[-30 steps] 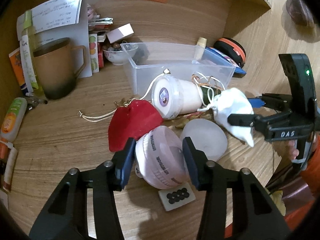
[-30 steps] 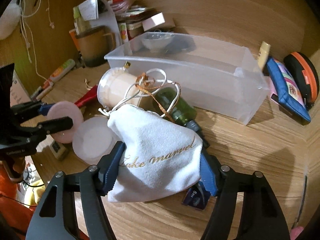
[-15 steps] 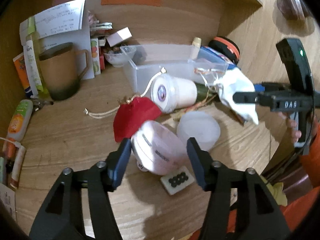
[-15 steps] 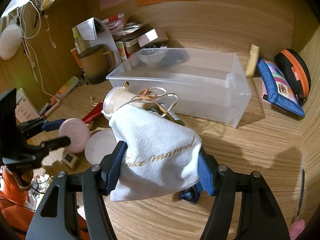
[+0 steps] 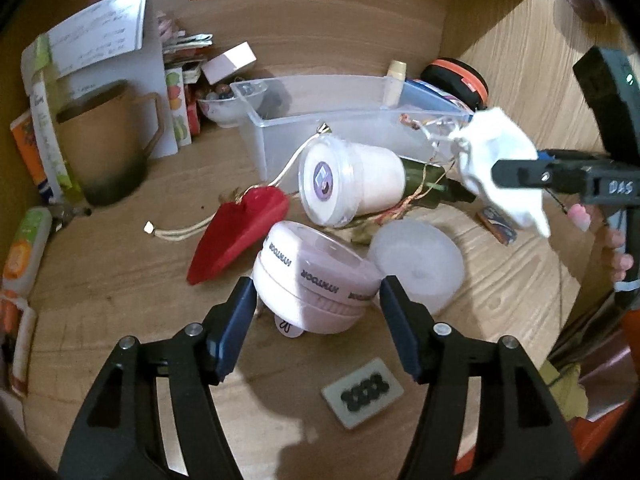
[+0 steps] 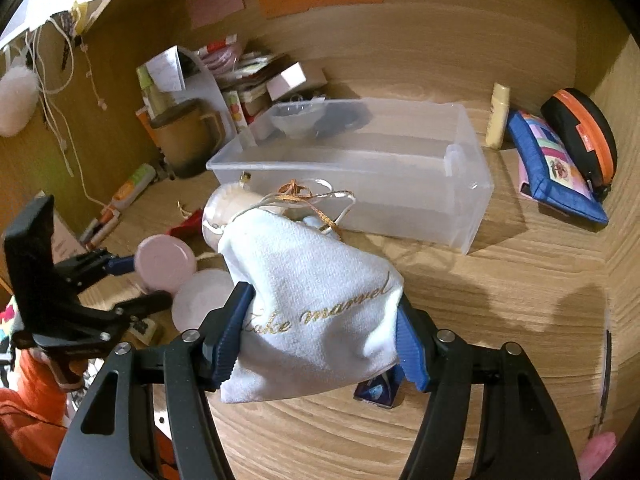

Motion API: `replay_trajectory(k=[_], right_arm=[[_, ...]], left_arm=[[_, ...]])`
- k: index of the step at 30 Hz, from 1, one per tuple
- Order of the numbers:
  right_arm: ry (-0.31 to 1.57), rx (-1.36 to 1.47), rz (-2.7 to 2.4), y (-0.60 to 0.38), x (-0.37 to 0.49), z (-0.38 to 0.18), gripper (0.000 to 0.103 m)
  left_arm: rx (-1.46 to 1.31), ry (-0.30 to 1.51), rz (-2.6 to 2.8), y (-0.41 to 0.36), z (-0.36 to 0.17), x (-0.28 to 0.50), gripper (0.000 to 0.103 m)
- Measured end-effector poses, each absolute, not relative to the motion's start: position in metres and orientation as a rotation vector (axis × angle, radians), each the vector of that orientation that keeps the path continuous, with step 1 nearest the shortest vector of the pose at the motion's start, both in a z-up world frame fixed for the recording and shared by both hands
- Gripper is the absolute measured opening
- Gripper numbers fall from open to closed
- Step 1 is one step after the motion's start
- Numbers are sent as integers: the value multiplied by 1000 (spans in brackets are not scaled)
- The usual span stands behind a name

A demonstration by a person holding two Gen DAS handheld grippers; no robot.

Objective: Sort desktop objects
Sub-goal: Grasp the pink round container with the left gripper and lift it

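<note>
The white pouch [image 6: 316, 300] hangs pinched between the fingers of the right hand-held gripper [image 6: 324, 336], lifted off the desk [image 6: 520, 320] in front of the clear bin [image 6: 400, 184]; its drawstrings trail toward the bin. The left hand-held gripper [image 5: 316, 300] clamps the pink jar [image 5: 316, 280], tilted and raised just above the desk. Beside the jar lies a round white lid [image 5: 416, 264], a red pouch [image 5: 236, 236] and a white tub [image 5: 348, 180] on its side. A brown mug [image 5: 104, 144] stands well to the left.
</note>
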State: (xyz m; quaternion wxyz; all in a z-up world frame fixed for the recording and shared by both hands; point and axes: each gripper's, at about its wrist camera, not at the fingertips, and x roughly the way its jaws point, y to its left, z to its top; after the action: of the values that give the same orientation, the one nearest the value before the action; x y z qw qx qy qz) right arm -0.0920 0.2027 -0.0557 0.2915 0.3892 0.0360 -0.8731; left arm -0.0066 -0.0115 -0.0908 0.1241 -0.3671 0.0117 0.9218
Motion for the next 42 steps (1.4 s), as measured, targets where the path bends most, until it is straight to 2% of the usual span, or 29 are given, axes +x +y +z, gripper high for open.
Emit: replay_trajectory(k=[4, 7, 12, 14, 19, 29, 36, 42], right_arm=[[87, 1021, -2341, 204, -93, -50, 63], [85, 1023, -2337, 205, -93, -50, 63], [79, 1027, -2336, 205, -94, -52, 63], [69, 1025, -2339, 207, -95, -52, 63], [25, 999, -2344, 214, -98, -44, 63], [-34, 896, -2358, 225, -112, -15, 63], [-141, 919, -2295, 230, -131, -17, 63], [-69, 937, -2296, 223, -153, -16, 63]], left_arm=[[-1118, 37, 2660, -9, -94, -22, 64], [-1113, 42, 2644, -9, -91, -25, 71], [-1167, 28, 2623, -8, -92, -36, 71], [-1169, 49, 2608, -5, -93, -39, 65], [-1154, 108, 2630, 1, -92, -39, 65], [-1056, -25, 2660, -15, -59, -32, 65], [-993, -111, 2662, -25, -34, -35, 65], [-976, -142, 2664, -31, -23, -52, 65]])
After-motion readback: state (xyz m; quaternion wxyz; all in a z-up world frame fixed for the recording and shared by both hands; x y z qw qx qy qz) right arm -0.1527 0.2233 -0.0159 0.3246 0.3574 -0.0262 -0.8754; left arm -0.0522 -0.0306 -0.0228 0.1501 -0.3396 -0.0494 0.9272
